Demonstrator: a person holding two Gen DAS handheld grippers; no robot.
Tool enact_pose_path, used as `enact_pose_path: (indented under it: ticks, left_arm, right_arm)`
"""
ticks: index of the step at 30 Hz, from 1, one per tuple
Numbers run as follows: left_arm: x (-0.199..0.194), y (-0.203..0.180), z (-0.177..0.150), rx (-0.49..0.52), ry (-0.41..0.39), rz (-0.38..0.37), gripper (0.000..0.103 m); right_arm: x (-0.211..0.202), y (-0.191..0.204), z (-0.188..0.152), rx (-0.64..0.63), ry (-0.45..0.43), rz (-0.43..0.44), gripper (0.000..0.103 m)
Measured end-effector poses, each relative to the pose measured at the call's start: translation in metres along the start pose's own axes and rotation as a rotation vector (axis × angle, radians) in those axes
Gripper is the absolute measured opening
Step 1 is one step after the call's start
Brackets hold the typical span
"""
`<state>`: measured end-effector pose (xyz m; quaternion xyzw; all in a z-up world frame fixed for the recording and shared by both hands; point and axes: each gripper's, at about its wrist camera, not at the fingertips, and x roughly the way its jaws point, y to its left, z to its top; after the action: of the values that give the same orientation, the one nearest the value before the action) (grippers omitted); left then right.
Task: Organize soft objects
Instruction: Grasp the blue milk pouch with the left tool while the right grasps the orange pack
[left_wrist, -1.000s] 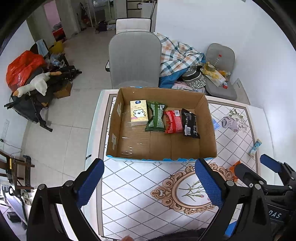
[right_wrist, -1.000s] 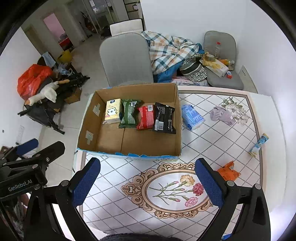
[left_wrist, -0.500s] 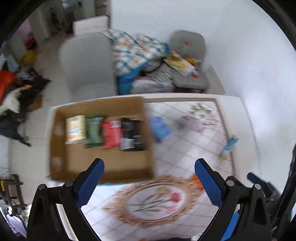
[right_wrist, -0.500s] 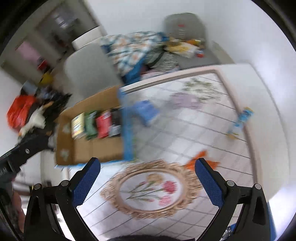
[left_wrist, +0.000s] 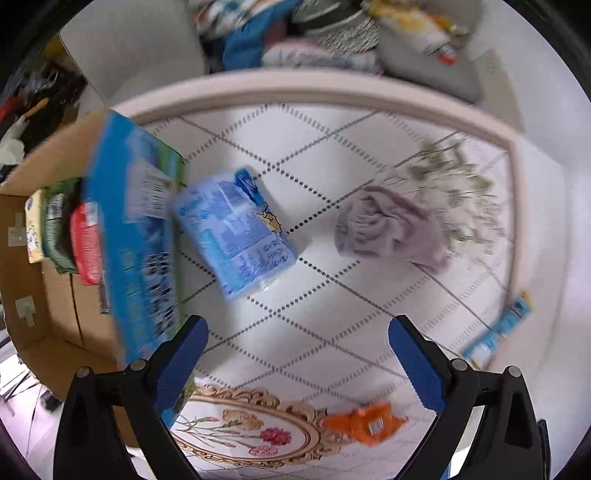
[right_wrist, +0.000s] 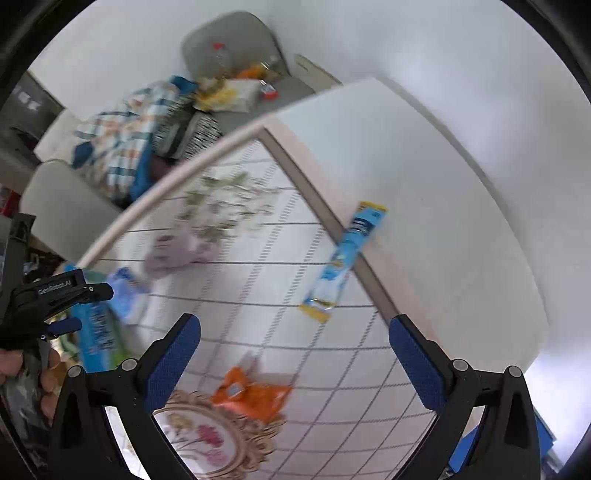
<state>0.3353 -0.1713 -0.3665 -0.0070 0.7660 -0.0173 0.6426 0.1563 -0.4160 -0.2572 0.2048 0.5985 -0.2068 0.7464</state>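
Observation:
My left gripper (left_wrist: 295, 354) is open and empty, above the table just short of a blue tissue pack (left_wrist: 234, 232) that lies beside the cardboard box (left_wrist: 44, 291). A crumpled mauve cloth (left_wrist: 388, 229) lies to the pack's right. My right gripper (right_wrist: 293, 350) is open and empty over the table's right part, with a blue-and-yellow sachet (right_wrist: 341, 264) ahead and an orange packet (right_wrist: 251, 393) just below its fingers. The orange packet (left_wrist: 364, 422) and the sachet (left_wrist: 498, 328) also show in the left wrist view. The left gripper's body (right_wrist: 55, 299) shows at the left in the right wrist view.
The box holds a yellow tissue pack (left_wrist: 33, 229), a green packet (left_wrist: 55, 232) and a red packet (left_wrist: 86, 243). Its blue printed side wall (left_wrist: 136, 243) stands next to the tissue pack. Chairs with piled clothes (right_wrist: 125, 125) stand past the table's far edge (left_wrist: 295, 86). A white wall is on the right.
Both grippers have swung right and come down close to the table. The box has gone from centre to the left edge of both views. Both stay open.

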Motion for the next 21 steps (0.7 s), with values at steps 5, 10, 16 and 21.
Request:
enact_pose_path:
  ticks: [5,10,16,21]
  left_arm:
    - [0.034,0.006,0.016,-0.063,0.058,0.059,0.100]
    - [0.042,0.015,0.014,-0.065,0.071,0.096,0.100]
    - [0.046,0.012,0.001,-0.004,0.077,0.141,0.100]
    - [0.056,0.010,0.000,0.007,0.078,0.182,0.100]
  right_arm:
    - [0.037,-0.005,0.008,-0.022,0.129,0.058,0.103]
    - [0.074,0.024,-0.025,-0.159,0.285,0.155,0.103]
    - [0.124,0.076,-0.085,-0.374,0.429,0.188,0.102]
    - [0.160,0.097,-0.120,-0.514,0.492,0.072,0.066]
